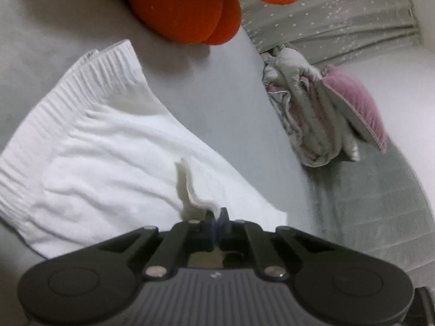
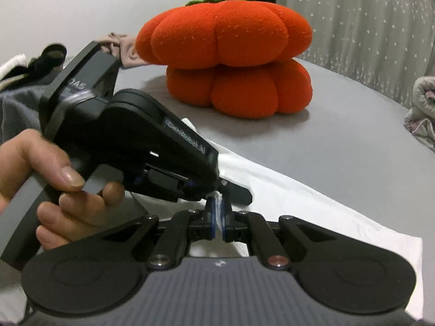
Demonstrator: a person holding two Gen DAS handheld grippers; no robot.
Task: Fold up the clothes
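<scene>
1. White garment [image 1: 114, 146] – lies partly spread on grey bed sheet [image 1: 217, 103], ribbed waistband toward far left in left-wrist view; looks like shorts/knit item, type unsure.
2. Left gripper [image 1: 216, 217] – jaws drawn together, pinching a small raised tab of the garment's near edge; cloth stands up in a thin crest just ahead of the tips.
3. Right gripper [image 2: 217, 217] – jaws closed on a thin pinch of white cloth, visible between the blue pads. Sits just beside the left tool; person's hand [image 2: 54, 184] on the left tool's grip fills the left of that view.
4. Risk A: both bites are shallow, at the fabric edge only. Any lift or pull could slip the cloth out, esp. the left one, where little fabric shows in the jaws.
5. Risk B: grippers nearly touch. Moving apart unevenly could collide tool bodies or bunch the hem instead of stretching it.
6. Risk C: only top layer may be caught; cannot tell how many layers. A fold then drags one ply, leaves the other behind, wrinkled.
7. Risk D: orange pumpkin cushion [image 2: 233, 62] sits near the far side; a fold carried that way could land the cloth against it.
8. Folded quilted bundle [image 1: 312, 114] – at bed's right, well apart; low risk.
</scene>
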